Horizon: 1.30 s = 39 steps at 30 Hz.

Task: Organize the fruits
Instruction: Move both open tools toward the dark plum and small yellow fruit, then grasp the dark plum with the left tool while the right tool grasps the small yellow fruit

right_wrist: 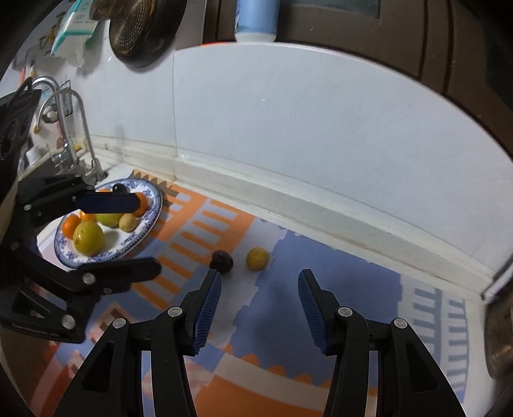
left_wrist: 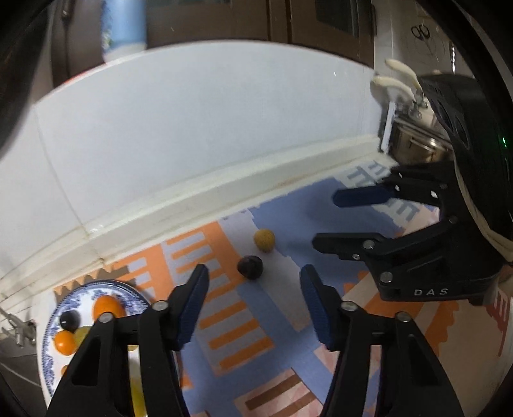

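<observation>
A dark purple fruit (left_wrist: 250, 267) and a small yellow fruit (left_wrist: 264, 239) lie side by side on the patterned mat (left_wrist: 224, 336). They also show in the right wrist view: dark fruit (right_wrist: 222, 261), yellow fruit (right_wrist: 257, 258). A blue-patterned plate (right_wrist: 150, 221) at the left holds several orange, yellow and dark fruits; it also shows in the left wrist view (left_wrist: 48, 324). My left gripper (left_wrist: 253, 303) is open and empty, just short of the dark fruit. My right gripper (right_wrist: 259, 308) is open and empty, just short of both fruits.
A white tiled wall with a raised ledge (right_wrist: 288, 192) runs behind the mat. A sink tap (right_wrist: 73, 128) stands beyond the plate at the left. A metal pot (left_wrist: 416, 144) stands at the far right. A blue-and-white bottle (right_wrist: 256, 19) stands on the ledge above.
</observation>
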Each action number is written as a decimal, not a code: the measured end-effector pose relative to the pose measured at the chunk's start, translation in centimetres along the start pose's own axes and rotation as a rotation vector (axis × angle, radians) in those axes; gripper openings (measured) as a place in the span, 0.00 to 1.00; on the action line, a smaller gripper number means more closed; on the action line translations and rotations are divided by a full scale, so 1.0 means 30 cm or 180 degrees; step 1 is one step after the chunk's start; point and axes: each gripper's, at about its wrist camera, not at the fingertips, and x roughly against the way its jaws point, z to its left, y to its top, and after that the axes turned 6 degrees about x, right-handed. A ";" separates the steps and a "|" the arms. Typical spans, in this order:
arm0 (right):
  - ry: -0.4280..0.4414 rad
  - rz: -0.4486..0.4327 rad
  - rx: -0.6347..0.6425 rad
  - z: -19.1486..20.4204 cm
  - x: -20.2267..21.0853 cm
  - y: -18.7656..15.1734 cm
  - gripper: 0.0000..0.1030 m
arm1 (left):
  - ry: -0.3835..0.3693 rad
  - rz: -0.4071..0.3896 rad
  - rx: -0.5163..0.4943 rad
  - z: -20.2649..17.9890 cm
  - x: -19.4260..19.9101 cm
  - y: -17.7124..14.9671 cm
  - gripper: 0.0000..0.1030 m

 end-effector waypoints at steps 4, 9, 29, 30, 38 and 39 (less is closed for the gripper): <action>0.0056 0.0059 0.0171 -0.005 -0.061 0.003 0.50 | -0.0013 0.0115 -0.0066 0.006 -0.056 -0.002 0.51; 0.0078 0.0136 0.0331 -0.019 -0.140 0.004 0.49 | -0.0019 0.0251 -0.0182 0.007 -0.120 0.004 0.48; 0.0337 0.0334 0.0511 -0.065 -0.308 0.021 0.45 | -0.0079 0.0606 0.0010 0.039 -0.286 0.035 0.36; 0.0366 0.0340 0.0498 -0.067 -0.313 0.023 0.45 | -0.0078 0.0611 0.0025 0.041 -0.292 0.036 0.36; 0.0526 0.0401 0.0463 -0.066 -0.341 0.019 0.29 | -0.0095 0.0648 0.0060 0.043 -0.321 0.033 0.29; 0.0535 0.0399 0.0457 -0.066 -0.339 0.017 0.25 | -0.0104 0.0657 0.0058 0.039 -0.326 0.033 0.27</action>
